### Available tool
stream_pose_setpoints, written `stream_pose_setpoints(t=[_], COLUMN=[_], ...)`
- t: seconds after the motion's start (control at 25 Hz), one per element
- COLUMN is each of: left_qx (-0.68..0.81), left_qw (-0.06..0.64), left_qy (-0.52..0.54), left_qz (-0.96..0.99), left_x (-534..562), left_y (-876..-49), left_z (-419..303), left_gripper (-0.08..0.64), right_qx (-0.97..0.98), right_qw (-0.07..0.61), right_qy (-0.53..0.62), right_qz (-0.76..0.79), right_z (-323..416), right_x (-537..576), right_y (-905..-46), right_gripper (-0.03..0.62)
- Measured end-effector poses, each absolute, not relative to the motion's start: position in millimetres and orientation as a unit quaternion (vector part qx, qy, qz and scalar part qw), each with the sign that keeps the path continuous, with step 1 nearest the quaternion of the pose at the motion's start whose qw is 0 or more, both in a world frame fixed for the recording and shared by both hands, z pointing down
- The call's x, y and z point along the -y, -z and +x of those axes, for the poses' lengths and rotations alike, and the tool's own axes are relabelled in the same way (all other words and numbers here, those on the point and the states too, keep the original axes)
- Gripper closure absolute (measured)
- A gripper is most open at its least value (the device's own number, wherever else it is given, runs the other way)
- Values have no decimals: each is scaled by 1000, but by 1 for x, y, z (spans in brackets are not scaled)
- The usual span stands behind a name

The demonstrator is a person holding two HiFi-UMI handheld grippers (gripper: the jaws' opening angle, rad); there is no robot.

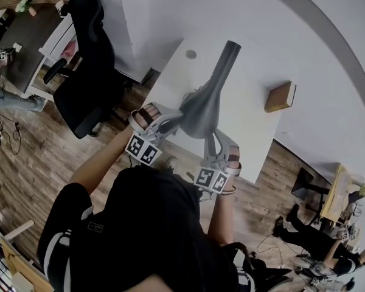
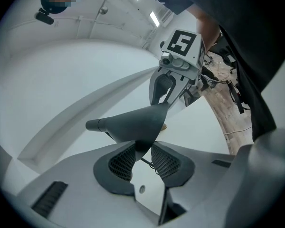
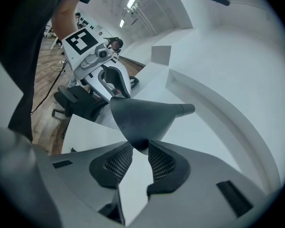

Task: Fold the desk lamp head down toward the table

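The dark grey cone-shaped lamp head (image 1: 204, 108) hangs over the white table (image 1: 249, 132), its neck tube (image 1: 226, 59) pointing away from me. My left gripper (image 1: 173, 121) holds the shade's rim from the left and my right gripper (image 1: 213, 140) holds it from the near side. In the left gripper view the lamp head (image 2: 133, 125) has its rim wedged between the mesh pads of the left gripper (image 2: 143, 151), with the right gripper (image 2: 173, 80) opposite. In the right gripper view the lamp head (image 3: 142, 118) sits between the right gripper (image 3: 140, 148) pads, and the left gripper (image 3: 107, 75) faces it.
A brown book (image 1: 280, 97) lies on the table's right part. A black office chair (image 1: 88, 72) stands left of the table on the wooden floor. A white wall runs behind the table. People sit at desks at the far right (image 1: 316, 239).
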State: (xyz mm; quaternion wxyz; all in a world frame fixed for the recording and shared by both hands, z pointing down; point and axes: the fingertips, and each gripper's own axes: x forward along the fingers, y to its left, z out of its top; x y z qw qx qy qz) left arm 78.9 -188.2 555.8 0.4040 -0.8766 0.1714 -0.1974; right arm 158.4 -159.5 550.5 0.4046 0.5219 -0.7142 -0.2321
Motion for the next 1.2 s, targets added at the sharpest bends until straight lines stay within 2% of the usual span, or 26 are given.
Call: stream_pose_setpoints(t=[0.52,1.2], left_qx=[-175,-211], left_qw=[404,462], left_qy=[201,221], left_qz=[-875,-833], left_x=[200,219], left_y=[-578,-600], left_z=[83,91], left_gripper=[431,429], right_qx=[710,693], right_qw=[414,427], right_qy=[235,258], right_qz=[519,520], right_z=[163,171], right_x=[172,190], right_y=[-572,-595], right_gripper=[460,443])
